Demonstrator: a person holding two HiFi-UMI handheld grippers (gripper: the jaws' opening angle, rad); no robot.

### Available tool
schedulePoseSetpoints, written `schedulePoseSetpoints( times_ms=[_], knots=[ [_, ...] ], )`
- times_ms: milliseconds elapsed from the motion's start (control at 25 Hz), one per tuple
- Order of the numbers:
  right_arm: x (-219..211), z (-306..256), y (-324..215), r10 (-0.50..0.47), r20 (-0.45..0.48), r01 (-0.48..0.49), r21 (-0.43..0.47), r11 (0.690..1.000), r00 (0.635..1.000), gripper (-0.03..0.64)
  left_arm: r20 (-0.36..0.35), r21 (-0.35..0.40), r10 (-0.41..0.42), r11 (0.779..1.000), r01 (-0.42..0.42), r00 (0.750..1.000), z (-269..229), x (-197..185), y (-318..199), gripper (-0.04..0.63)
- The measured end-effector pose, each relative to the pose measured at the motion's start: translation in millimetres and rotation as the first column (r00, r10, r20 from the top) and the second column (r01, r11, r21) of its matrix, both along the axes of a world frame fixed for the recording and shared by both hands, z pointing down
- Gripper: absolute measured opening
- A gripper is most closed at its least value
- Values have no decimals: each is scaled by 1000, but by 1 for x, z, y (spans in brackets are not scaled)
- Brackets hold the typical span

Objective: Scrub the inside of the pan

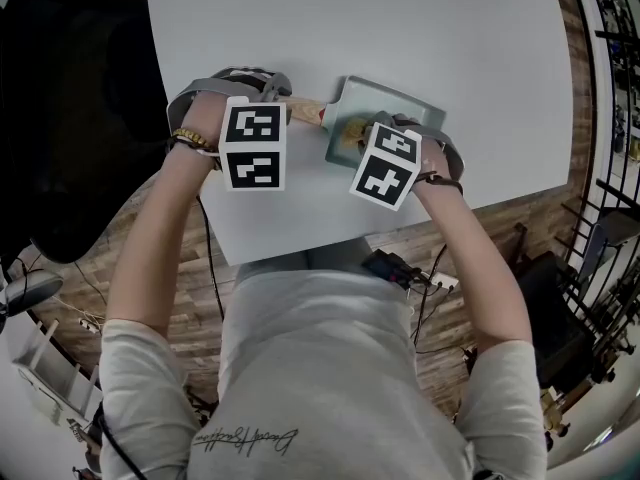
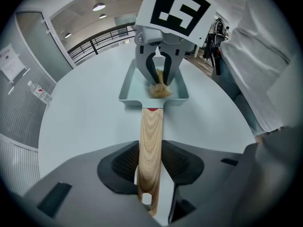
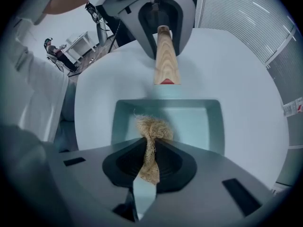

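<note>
grey shirt (image 1: pixel 330 368) and bare arms nearest, reaching over a white table (image 1: pixel 450 48). left gripper (image 2: pixel 150 167) shut snug on the wooden handle (image 2: pixel 151 131) of a small square pan (image 2: pixel 127 92). pan flat on the table, close to the near edge. right gripper (image 3: pixel 149 169) pinched on a tan fibre scrubber (image 3: pixel 152 129), pushed onto the pan floor near the handle end. probably light and stiff, likely to slide on the smooth top, so best held by the handle. soft, stringy scrubber, sure to squash. low walls all round to bump. lots of bare table far and right.
</note>
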State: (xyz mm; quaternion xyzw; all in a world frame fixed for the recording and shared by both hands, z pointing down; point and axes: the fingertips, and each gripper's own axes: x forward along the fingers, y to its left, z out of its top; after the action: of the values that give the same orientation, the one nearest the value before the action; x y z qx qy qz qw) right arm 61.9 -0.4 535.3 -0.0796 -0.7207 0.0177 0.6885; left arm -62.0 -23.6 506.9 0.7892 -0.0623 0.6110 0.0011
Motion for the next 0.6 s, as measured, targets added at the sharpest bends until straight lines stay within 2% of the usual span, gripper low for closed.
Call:
schedulePoseSetpoints(
  times_ms=[240, 400, 600],
  knots=[
    [3, 1, 24, -48, -42, 45, -80, 996, 998, 67, 13, 4, 1, 1000, -1, 1000, 2, -1, 0, 152],
    [4, 0, 32, -44, -47, 37, -130, 991, 998, 67, 16, 1, 1, 1000, -1, 1000, 2, -2, 0, 152],
    [4, -3, 32, -31, -18, 29, -99, 995, 999, 67, 34, -3, 24, 1000, -23, 999, 0, -2, 2, 152]
  ],
)
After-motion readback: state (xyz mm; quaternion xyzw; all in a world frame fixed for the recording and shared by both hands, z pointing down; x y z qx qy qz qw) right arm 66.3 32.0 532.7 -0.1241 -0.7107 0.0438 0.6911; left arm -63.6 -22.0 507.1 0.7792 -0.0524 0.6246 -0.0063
